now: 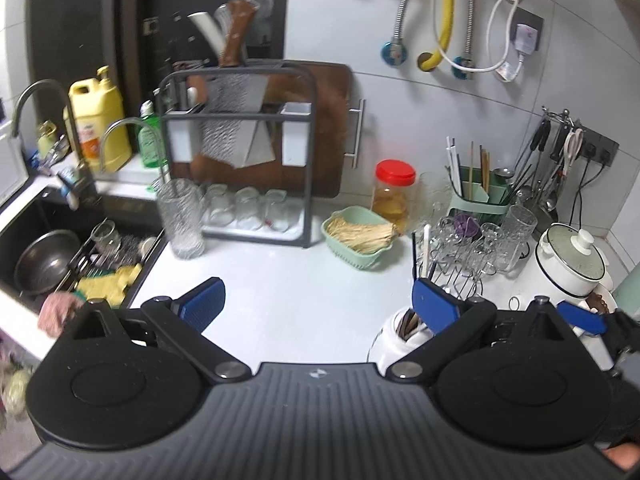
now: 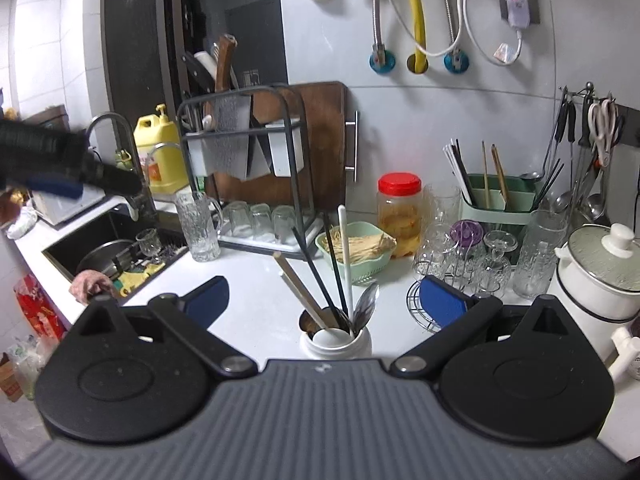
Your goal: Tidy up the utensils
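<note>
Utensils — pale wooden chopsticks, black chopsticks, a white stick and metal spoons — stand in a white ceramic holder [image 2: 336, 342] on the white countertop [image 2: 256, 280]. Right gripper [image 2: 324, 300] hangs above it, blue-padded jaws spread wide with nothing pressed between them. Left gripper [image 1: 316, 304] also stands wide and empty over bare counter, the holder beside its right finger.

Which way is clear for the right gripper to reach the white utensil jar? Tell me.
Probably straight ahead: the right gripper is open, and the white utensil jar stands just before it with nothing between, though upright utensils crowd its mouth.
</note>
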The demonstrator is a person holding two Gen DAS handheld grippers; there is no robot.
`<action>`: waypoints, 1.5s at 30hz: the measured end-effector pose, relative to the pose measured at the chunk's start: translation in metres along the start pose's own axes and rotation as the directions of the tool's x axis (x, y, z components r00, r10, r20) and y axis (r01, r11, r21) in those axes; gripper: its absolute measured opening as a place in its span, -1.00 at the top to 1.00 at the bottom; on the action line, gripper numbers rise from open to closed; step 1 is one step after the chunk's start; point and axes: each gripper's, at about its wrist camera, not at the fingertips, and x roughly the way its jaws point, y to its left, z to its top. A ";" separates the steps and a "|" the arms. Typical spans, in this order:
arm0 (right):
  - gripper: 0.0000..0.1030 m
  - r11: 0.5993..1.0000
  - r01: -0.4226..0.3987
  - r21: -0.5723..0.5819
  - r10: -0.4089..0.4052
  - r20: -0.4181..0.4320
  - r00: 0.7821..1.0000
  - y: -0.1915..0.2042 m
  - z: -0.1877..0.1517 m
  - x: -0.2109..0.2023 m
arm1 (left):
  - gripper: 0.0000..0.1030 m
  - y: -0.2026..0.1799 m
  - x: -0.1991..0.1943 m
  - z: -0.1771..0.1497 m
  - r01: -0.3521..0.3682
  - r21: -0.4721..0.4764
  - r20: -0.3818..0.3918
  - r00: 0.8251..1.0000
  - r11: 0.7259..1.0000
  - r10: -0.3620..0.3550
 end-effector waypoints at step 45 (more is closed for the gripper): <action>-1.00 0.987 0.131 0.092 -0.131 -0.003 0.991 0.057 -0.069 -0.097 | -0.97 0.029 -0.074 -0.129 0.079 0.020 -0.036 0.996 0.997 -0.079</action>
